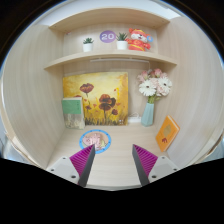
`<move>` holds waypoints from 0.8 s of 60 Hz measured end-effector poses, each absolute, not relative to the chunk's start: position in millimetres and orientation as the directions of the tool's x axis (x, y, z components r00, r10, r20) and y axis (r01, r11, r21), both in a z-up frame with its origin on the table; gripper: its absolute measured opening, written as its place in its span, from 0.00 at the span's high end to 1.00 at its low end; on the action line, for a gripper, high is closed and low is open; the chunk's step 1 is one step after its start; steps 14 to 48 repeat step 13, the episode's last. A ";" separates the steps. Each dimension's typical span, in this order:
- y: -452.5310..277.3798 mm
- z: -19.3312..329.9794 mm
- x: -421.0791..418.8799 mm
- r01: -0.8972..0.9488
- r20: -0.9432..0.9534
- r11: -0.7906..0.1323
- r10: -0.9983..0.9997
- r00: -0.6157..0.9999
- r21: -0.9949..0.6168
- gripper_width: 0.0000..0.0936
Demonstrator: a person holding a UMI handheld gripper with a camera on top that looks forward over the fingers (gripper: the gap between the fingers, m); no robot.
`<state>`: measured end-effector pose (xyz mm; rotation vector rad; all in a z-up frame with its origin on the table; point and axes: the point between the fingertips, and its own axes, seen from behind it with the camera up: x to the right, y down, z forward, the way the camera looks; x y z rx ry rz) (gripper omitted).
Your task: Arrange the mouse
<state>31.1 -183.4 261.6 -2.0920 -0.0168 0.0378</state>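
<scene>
No mouse shows in the gripper view. My gripper (113, 163) is open and empty, its two magenta pads wide apart over the light wooden desk top (115, 150). Only bare wood lies between the fingers. A round colourful disc (96, 139) lies flat on the desk just ahead of the left finger (84, 163).
A flower painting (97, 100) leans on the back wall. A green book (72, 110) stands to its left. A blue vase of white and pink flowers (151, 100) and an orange card (167, 133) are to the right. A shelf above holds two small potted plants (88, 44) and a toy (139, 40).
</scene>
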 end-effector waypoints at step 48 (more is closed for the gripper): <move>-191.7 266.4 25.6 -0.003 -0.028 -0.487 0.044 0.999 -0.873 0.21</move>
